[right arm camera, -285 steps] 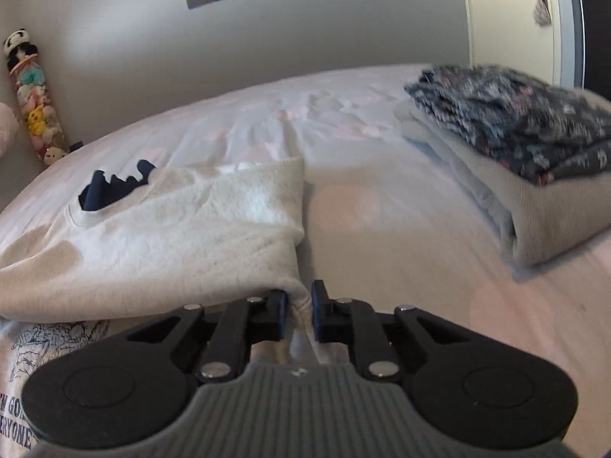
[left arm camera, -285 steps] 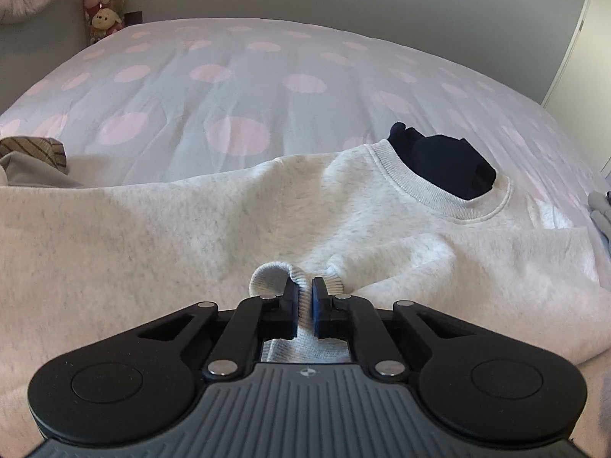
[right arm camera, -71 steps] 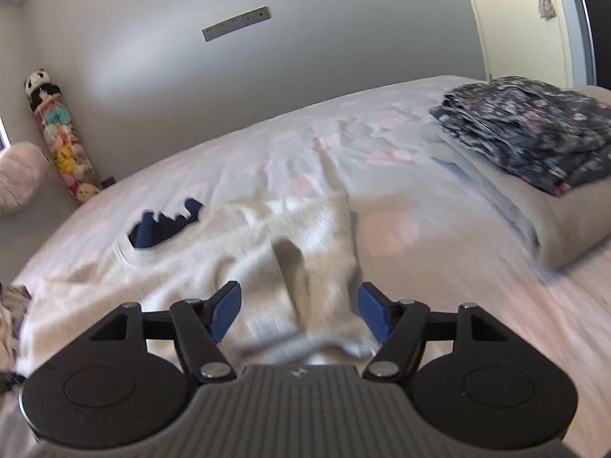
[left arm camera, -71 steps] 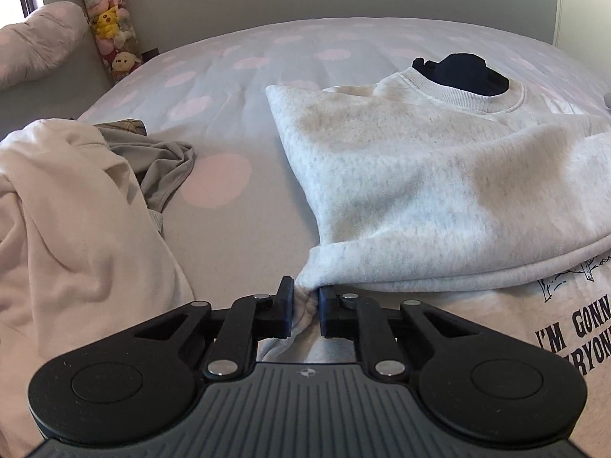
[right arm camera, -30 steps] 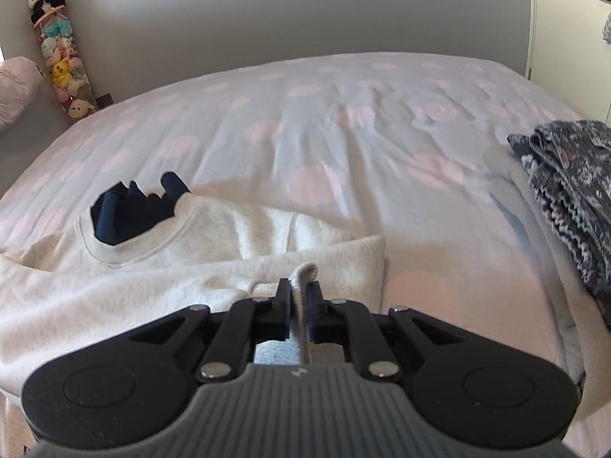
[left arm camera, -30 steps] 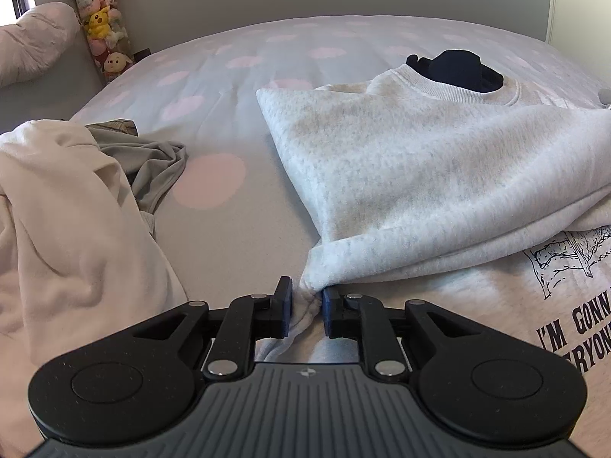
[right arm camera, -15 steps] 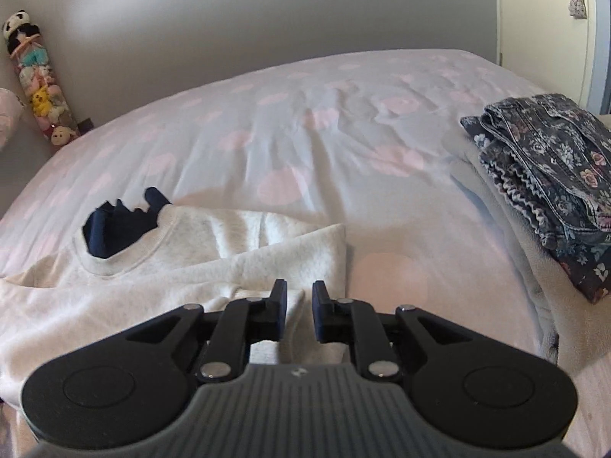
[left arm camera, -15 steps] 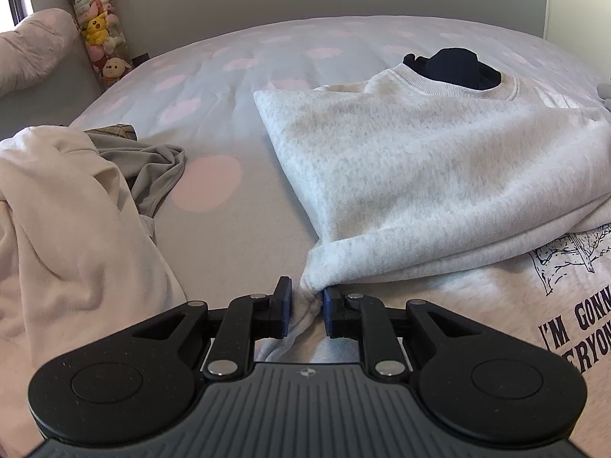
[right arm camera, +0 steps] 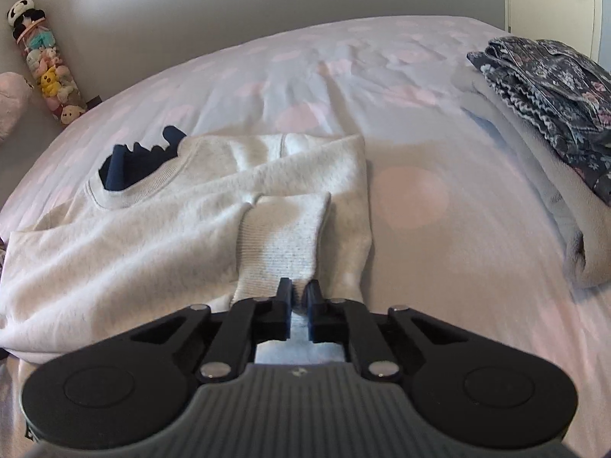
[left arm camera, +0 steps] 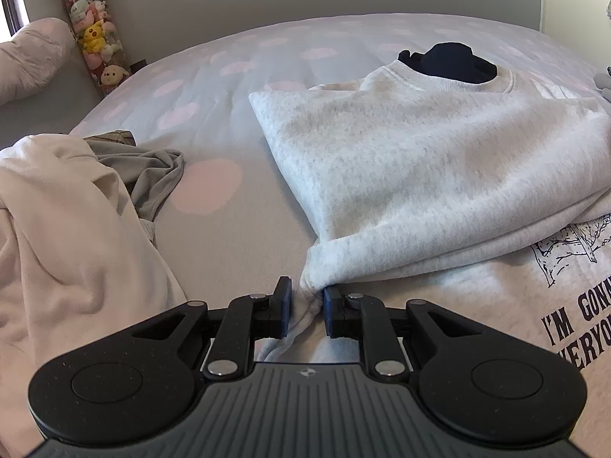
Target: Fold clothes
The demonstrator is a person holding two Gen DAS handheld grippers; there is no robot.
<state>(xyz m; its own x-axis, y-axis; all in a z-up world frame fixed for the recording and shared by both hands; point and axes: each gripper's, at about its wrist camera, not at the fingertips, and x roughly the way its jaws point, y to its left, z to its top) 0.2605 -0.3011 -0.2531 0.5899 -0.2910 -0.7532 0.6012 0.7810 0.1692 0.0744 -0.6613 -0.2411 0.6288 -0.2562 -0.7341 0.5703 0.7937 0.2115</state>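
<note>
A light grey sweatshirt lies on the bed with its sleeves folded in, printed front at the near right. A dark navy lining shows in its collar. My left gripper is shut on a bunched corner of the sweatshirt at its left edge. In the right wrist view the sweatshirt lies ahead, and a ribbed sleeve cuff lies on top of it. My right gripper is shut on the near end of that cuff.
A pile of cream and grey-green clothes lies at the left. A folded stack topped by dark floral fabric sits at the right. A tube of plush toys stands by the wall. The bed cover has pink dots.
My right gripper has pulled back toward me with the sleeve cuff, which now lies flat on the folded sweatshirt. My left gripper keeps its hold on the corner and has barely moved.
</note>
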